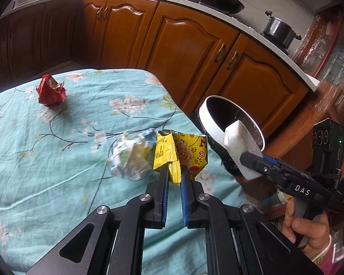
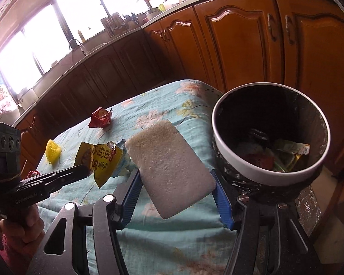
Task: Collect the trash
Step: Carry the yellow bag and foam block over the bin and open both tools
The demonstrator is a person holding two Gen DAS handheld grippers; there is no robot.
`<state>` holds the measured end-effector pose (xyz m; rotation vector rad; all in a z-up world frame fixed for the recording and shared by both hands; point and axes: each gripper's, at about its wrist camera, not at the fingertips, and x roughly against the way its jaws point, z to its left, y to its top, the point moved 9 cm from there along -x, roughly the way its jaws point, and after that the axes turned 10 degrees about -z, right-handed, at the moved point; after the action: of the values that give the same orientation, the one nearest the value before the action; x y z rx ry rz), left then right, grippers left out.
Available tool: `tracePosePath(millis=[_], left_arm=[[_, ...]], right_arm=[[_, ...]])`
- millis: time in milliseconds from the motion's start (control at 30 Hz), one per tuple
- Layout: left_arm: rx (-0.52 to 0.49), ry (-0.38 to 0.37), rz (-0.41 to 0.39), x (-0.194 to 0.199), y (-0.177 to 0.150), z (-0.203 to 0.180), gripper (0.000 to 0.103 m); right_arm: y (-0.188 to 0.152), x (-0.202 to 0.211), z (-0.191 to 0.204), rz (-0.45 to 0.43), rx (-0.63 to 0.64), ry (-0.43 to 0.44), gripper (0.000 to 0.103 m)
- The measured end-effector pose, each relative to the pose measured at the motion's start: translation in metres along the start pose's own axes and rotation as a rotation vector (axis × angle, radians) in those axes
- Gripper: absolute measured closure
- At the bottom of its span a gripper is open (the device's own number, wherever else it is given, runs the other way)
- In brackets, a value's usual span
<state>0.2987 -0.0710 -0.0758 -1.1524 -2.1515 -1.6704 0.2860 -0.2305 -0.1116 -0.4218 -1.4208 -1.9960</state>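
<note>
My left gripper [image 1: 174, 171] is shut on a yellow snack wrapper [image 1: 181, 153] and holds it above the table's right edge; the wrapper also shows in the right wrist view [image 2: 101, 162]. My right gripper [image 2: 174, 178] is shut on a white foam block [image 2: 169, 167], held just left of the round bin [image 2: 220, 142]; the block also shows in the left wrist view [image 1: 240, 146]. The bin [image 1: 206, 119] has a white rim, and wrappers lie inside it. A crumpled white wrapper [image 1: 130, 158] and a red wrapper [image 1: 51, 90] lie on the table.
The table wears a teal floral cloth [image 1: 57, 149]. A yellow plastic piece [image 2: 53, 152] and the red wrapper [image 2: 101, 118] lie on it. Wooden kitchen cabinets [image 1: 178, 45] stand behind the table, with pots on the counter.
</note>
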Motion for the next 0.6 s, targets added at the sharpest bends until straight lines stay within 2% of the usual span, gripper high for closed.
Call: tracePosePath(millis=[600], left_arm=[[-0.075, -0.046, 0.032, -0.044, 0.009, -0.055, 0.095]], right_arm=[[0.011, 0.039, -0.070, -0.069, -0.082, -0.088, 0.042]])
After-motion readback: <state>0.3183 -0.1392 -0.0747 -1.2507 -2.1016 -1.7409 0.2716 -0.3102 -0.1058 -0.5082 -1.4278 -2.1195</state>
